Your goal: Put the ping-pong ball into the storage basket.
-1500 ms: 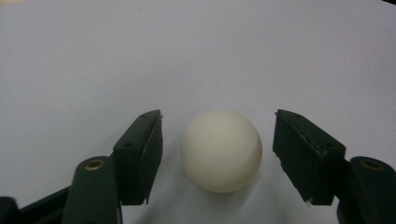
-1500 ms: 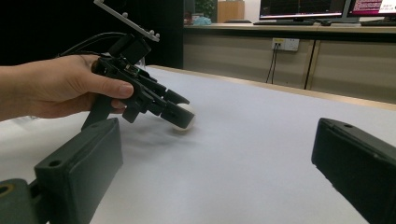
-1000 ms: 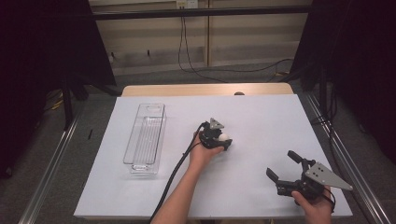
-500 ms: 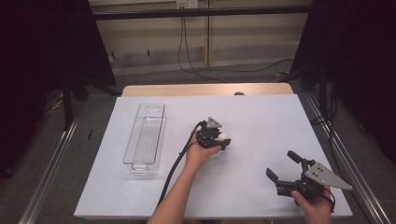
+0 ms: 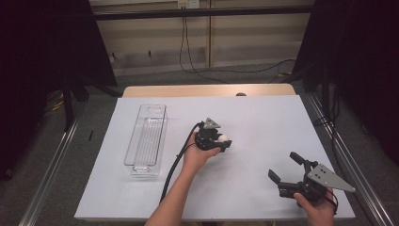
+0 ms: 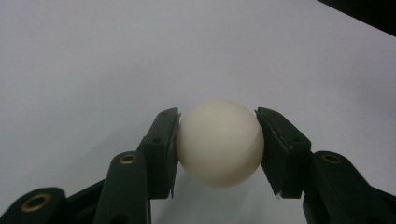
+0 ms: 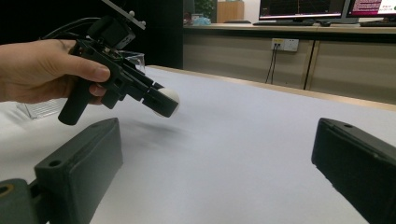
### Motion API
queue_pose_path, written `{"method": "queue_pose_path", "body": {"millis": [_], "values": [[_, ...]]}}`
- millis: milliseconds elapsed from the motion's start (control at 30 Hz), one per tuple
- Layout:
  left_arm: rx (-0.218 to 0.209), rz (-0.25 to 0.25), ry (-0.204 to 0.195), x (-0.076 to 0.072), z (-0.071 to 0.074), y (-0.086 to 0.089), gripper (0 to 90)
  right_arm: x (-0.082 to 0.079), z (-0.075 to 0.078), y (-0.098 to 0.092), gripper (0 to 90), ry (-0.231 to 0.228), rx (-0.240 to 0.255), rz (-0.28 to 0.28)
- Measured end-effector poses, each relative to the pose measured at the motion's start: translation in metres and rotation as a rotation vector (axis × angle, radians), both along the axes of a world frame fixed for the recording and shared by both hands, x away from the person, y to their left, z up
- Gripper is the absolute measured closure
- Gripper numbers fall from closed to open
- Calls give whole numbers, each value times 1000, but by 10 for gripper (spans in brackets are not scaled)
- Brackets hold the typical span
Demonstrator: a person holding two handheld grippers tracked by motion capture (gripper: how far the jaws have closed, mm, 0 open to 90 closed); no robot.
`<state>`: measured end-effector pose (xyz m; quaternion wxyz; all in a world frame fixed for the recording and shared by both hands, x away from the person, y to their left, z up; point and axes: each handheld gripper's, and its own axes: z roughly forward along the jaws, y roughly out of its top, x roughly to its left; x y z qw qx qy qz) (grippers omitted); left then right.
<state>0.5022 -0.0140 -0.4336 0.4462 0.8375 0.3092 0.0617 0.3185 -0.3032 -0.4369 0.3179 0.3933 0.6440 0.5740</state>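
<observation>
Tray (image 5: 146, 140) left on table (image 5: 263, 113) — ball (image 5: 223, 138) mid, right tool (image 5: 286, 171) right

The left gripper (image 5: 221, 141), clamped on the white ball (image 5: 223, 138), has been carried a little farther from the clear tray (image 5: 146, 140) than it was a second ago, towards the far side of the worktop (image 5: 263, 117). It has also been raised: in the right gripper view the white ball (image 7: 167, 101) is seen clear of the worktop (image 7: 243, 140), with its shadow cast on the sheet beneath it. The hand (image 5: 197, 157) behind the left gripper has been shifted along with it, away from the tray. In the left gripper view the ball (image 6: 219, 142) is pinched between both pads (image 6: 164, 149).
</observation>
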Motion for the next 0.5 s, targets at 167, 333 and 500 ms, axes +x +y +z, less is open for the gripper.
{"method": "queue_pose_path", "body": {"millis": [167,333,500], "values": [[-7,-1,-4,-2,3,2,511,0,0,0,14,0,1,2],[-10,7,-2,-3,8,6,512,0,0,0,14,4,-1,7],[-12,11,-9,-4,12,10,512,0,0,1,14,1,3,3]]}}
